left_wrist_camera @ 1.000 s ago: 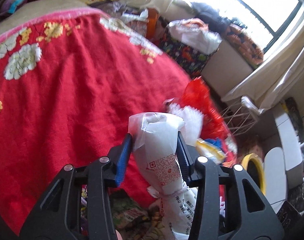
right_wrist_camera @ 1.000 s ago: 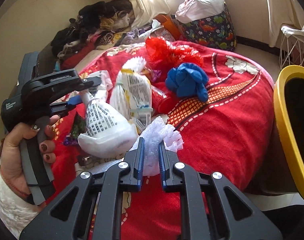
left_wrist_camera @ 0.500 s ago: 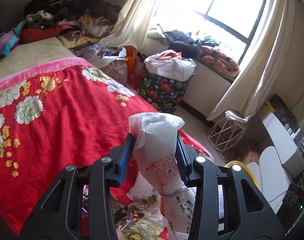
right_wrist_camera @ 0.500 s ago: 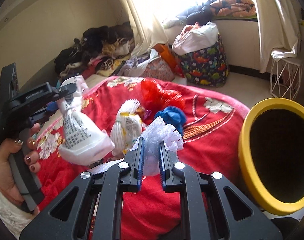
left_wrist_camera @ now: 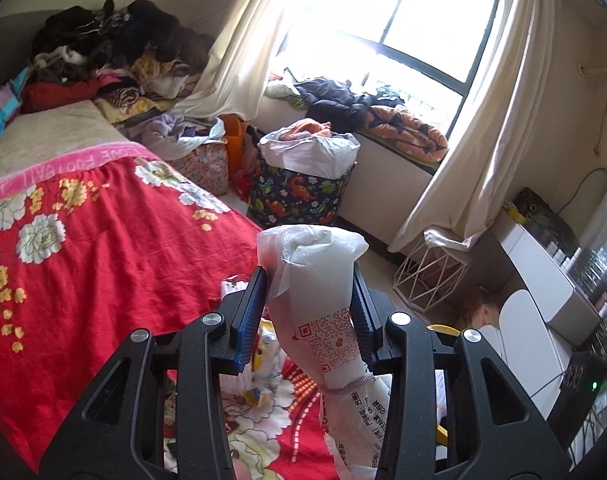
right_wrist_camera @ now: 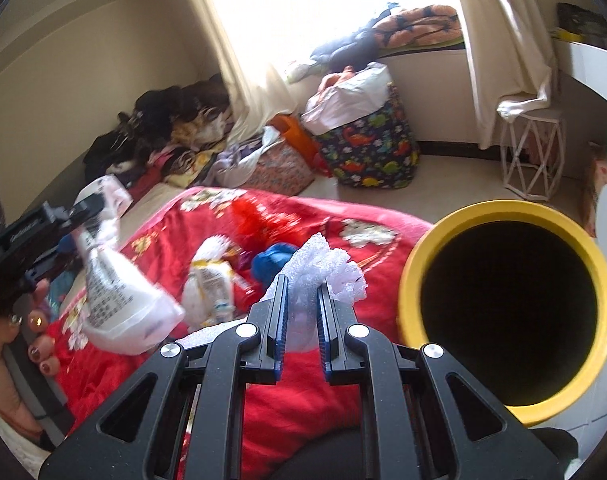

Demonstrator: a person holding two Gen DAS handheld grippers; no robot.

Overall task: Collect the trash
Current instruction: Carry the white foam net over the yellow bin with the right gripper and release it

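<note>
My left gripper [left_wrist_camera: 309,308] grips a tied white bag [left_wrist_camera: 323,320]; my right gripper [right_wrist_camera: 301,312] clamps foam netting [right_wrist_camera: 323,264]. Centre each over the yellow bin [right_wrist_camera: 503,216] before releasing.

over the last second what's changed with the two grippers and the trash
Both grippers have lifted away from the red blanket. The left gripper carried its white printed bag up; its view now shows the window, not the bed. The right gripper swung its white foam wrap toward the yellow bin, now large and close. Both grips stayed shut; the blue and red trash remains on the bed.
</note>
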